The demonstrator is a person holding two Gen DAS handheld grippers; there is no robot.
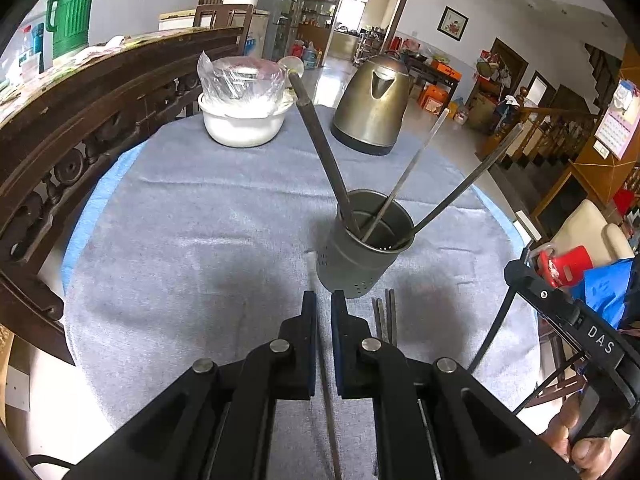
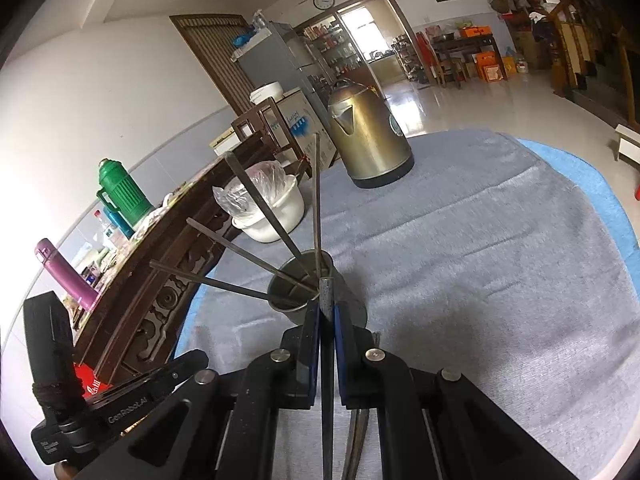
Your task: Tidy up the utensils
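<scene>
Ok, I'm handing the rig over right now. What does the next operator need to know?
Right gripper: jaws shut on a chopstick, with its tip at the holder rim.
Left gripper: jaws nearly closed, with a thin chopstick in line with the gap; grip unclear.
Done: several utensils stand in the holder.
Left: drop in the held one, then the loose chopsticks on the cloth beside the holder.

Holder (image 1: 362,248) mouth crowded w/ 3 splayed utensils (image 1: 324,148), kettle (image 1: 372,104), bowl (image 1: 244,120) behind — cloth (image 1: 192,240) left open
</scene>
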